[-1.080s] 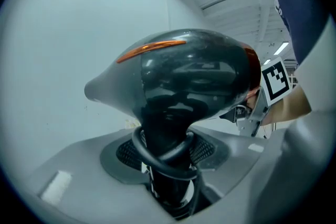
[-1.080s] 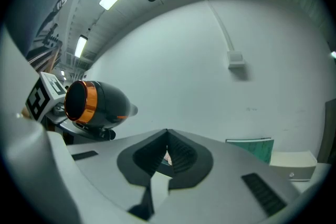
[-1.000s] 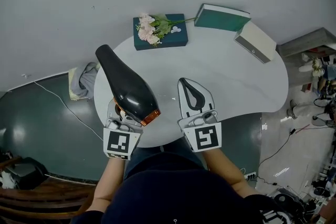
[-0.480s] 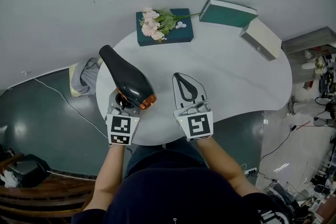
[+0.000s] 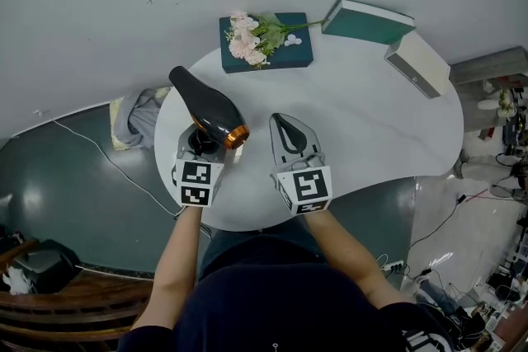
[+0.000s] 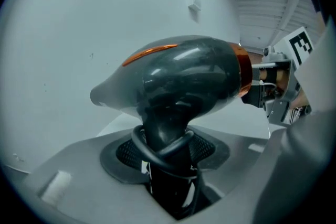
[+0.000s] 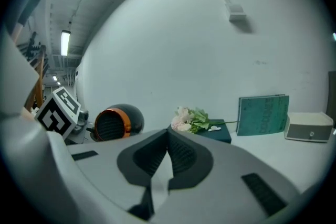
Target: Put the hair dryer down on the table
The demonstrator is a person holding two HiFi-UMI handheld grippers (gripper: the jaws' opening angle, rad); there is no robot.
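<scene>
Right tool [image 7: 168, 136]: jaws together, nothing between them. To its left, dryer [image 7: 113, 123], orange-ringed grille facing the camera, beside a marker cube [image 7: 59, 112]. On the desk [image 7: 274, 149] beyond: flowers [image 7: 191, 119] on a dark box [image 7: 219, 132], an upright teal book [image 7: 263, 114], a grey box [image 7: 308, 127].

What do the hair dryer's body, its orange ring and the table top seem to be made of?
Hair dryer: probably glossy black plastic; bright highlights run along its shell. Ring: orange with a coppery sheen, coated plastic or metal, unclear which. Table: smooth matte white top, perhaps laminate; no grain shows.
</scene>
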